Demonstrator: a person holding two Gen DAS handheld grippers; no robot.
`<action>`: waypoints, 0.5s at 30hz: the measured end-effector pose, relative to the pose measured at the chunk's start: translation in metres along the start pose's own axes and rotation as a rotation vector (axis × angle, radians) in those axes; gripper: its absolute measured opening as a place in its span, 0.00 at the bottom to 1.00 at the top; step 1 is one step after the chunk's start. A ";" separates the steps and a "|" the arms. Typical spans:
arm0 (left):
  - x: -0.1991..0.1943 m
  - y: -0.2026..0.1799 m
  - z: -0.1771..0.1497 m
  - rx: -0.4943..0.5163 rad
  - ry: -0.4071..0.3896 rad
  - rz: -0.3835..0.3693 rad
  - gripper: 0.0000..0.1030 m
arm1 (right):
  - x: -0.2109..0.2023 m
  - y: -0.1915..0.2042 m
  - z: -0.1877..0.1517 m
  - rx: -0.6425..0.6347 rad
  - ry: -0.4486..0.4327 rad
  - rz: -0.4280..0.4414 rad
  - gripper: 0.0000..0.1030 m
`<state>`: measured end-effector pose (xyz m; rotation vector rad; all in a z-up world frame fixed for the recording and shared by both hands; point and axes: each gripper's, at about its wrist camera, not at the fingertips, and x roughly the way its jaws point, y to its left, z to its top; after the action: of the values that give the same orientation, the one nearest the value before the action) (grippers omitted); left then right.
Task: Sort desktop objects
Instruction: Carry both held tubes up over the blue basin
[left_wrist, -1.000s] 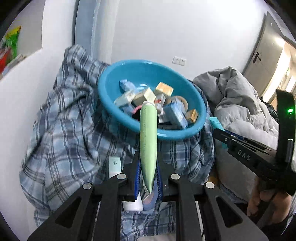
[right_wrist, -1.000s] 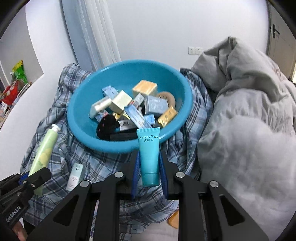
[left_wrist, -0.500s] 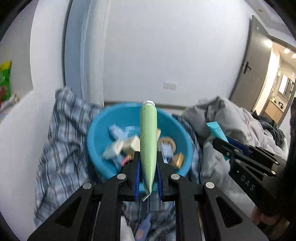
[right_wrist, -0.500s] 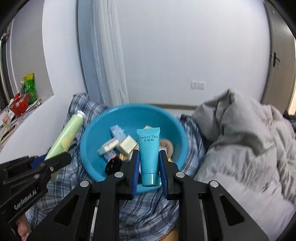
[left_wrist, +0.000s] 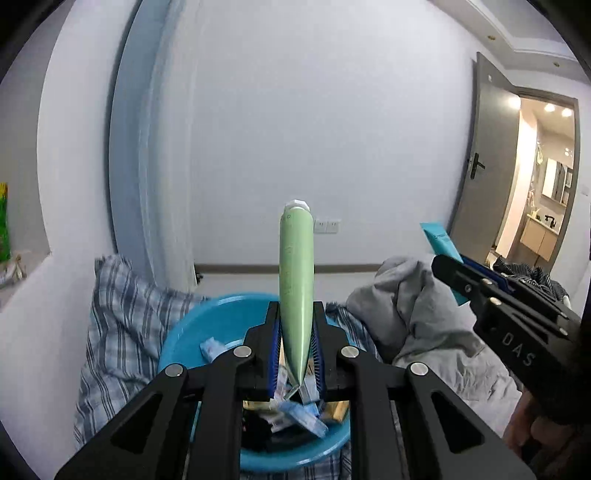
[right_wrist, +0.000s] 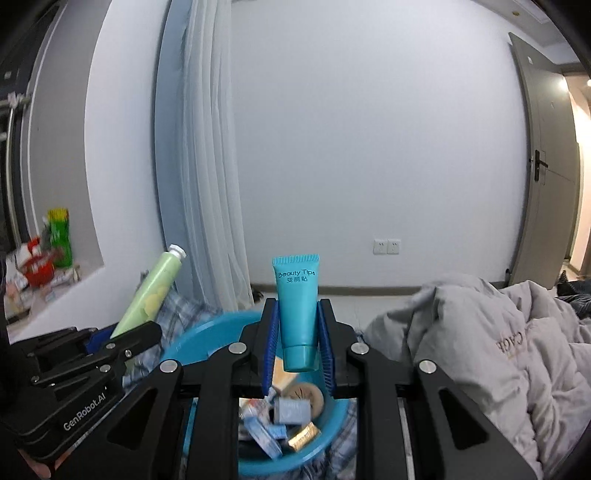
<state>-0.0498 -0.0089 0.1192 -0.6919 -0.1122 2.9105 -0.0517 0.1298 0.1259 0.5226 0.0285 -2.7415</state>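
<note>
Above the blue basin (left_wrist: 207, 317), left gripper (left_wrist: 295, 354) pinches the green tube (left_wrist: 295, 280) upright; right gripper (right_wrist: 297, 343) pinches the teal tube (right_wrist: 297, 306).

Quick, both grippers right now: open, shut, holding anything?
Left gripper: shut on the green tube, above the blue basin.
Right gripper: shut on the teal tube.
</note>
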 end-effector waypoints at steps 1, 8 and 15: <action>0.000 -0.001 0.002 0.017 -0.011 0.011 0.16 | 0.001 -0.002 0.001 0.012 -0.014 0.005 0.19; 0.016 0.001 -0.012 0.023 0.007 -0.019 0.16 | 0.022 -0.005 -0.021 0.018 0.046 0.027 0.19; 0.046 0.019 -0.050 -0.022 0.100 0.005 0.16 | 0.040 -0.002 -0.041 0.040 0.108 0.043 0.19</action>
<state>-0.0699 -0.0184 0.0525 -0.8401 -0.1321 2.8769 -0.0722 0.1215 0.0732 0.6743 -0.0105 -2.6741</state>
